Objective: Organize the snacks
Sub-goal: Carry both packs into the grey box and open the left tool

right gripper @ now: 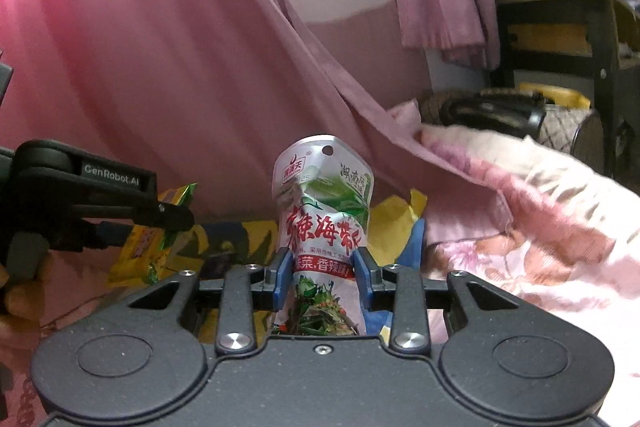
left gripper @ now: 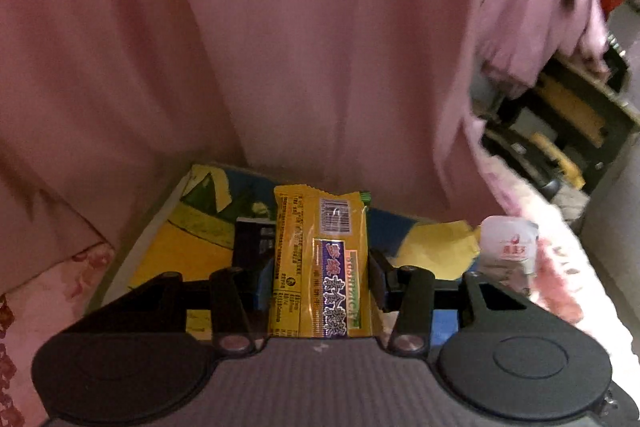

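My left gripper [left gripper: 320, 259] is shut on a yellow snack packet [left gripper: 320, 267] with a purple label and a barcode, held upright above a yellow, blue and green box [left gripper: 192, 231]. My right gripper [right gripper: 322, 267] is shut on a white seaweed snack pouch [right gripper: 324, 219] with red lettering, held upright. The pouch also shows in the left wrist view [left gripper: 508, 243] at the right. In the right wrist view the left gripper [right gripper: 168, 217] shows at the left with the yellow packet [right gripper: 148, 247] in it, above the same box [right gripper: 236, 239].
A pink curtain [left gripper: 280, 47] hangs close behind the box. A pink floral bedcover [right gripper: 520, 227] lies to the right. A dark shelf unit [right gripper: 560, 39] with yellow items stands at the far right.
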A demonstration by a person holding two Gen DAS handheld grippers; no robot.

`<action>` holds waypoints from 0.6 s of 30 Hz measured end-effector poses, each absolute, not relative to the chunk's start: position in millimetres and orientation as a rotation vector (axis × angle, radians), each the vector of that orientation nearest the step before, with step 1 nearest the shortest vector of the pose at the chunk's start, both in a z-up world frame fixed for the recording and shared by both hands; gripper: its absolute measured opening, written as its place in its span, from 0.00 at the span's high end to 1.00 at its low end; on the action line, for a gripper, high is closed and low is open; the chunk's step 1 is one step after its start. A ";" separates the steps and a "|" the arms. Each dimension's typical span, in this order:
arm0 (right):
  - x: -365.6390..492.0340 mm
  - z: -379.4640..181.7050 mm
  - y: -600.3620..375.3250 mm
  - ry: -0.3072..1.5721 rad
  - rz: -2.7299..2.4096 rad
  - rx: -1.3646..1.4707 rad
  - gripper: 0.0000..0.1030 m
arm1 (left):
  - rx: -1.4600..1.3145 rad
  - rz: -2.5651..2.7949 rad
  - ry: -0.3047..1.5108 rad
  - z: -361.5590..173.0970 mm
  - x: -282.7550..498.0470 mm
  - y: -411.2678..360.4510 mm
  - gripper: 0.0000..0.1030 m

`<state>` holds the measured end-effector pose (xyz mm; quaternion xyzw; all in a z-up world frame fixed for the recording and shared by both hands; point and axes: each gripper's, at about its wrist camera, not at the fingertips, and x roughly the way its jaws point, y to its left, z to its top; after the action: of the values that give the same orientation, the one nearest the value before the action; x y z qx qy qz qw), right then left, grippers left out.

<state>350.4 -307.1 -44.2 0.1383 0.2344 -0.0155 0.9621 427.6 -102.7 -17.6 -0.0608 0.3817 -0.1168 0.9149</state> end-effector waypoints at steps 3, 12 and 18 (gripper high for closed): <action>363.7 -55.4 -305.7 0.508 -0.027 0.273 0.65 | -0.095 -0.224 0.827 -33.5 440.1 -104.1 0.50; 385.7 -80.9 -295.0 0.593 0.004 0.270 0.65 | -0.081 -0.195 0.931 -71.2 459.2 -102.7 0.50; 390.7 -82.6 -289.5 0.597 0.015 0.260 0.63 | -0.028 -0.179 0.995 -78.9 466.2 -107.4 0.50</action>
<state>390.7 -289.5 -82.6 0.1279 0.2931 0.0075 0.9475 466.2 -107.4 -78.9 -0.0134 0.4764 -0.0859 0.8749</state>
